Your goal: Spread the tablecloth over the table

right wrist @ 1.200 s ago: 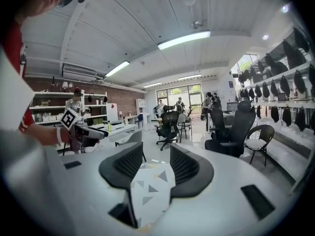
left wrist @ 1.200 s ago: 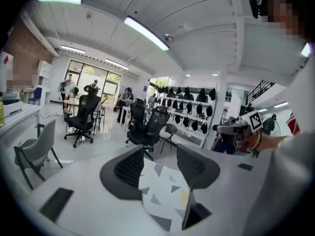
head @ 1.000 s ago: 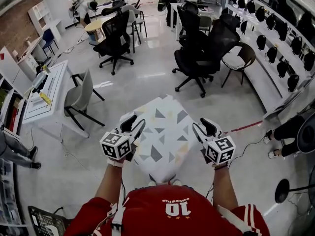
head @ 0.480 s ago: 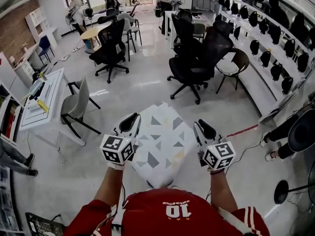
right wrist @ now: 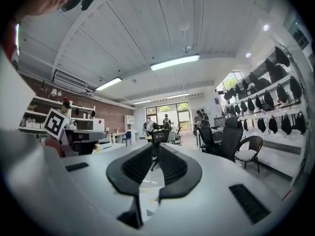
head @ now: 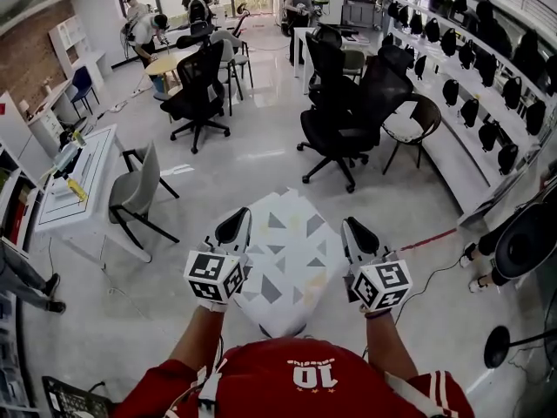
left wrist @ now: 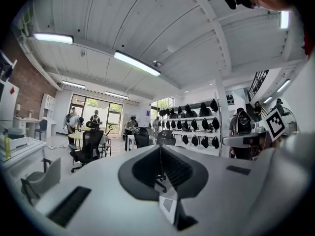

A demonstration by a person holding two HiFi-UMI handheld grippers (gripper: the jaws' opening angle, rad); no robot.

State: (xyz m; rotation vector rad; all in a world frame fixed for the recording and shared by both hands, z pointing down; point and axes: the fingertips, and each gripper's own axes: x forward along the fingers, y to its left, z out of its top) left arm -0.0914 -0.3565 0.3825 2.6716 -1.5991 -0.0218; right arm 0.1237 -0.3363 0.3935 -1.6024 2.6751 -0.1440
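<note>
A white tablecloth printed with grey and yellow triangles covers a small table in front of me in the head view. My left gripper is at its left edge and my right gripper at its right edge, both pointing level and away from me. The jaws of both have just been closing. In the left gripper view the left gripper is shut with a corner of tablecloth pinched between its pads. In the right gripper view the right gripper has its pads nearly together on a fold of tablecloth.
Black office chairs stand on the floor beyond the table. A grey chair and a white desk are to the left. Wall racks of black headsets run along the right. People work at the back.
Both grippers have risen beside the cloth and their jaws have gone from wide open to closed on its side edges.
</note>
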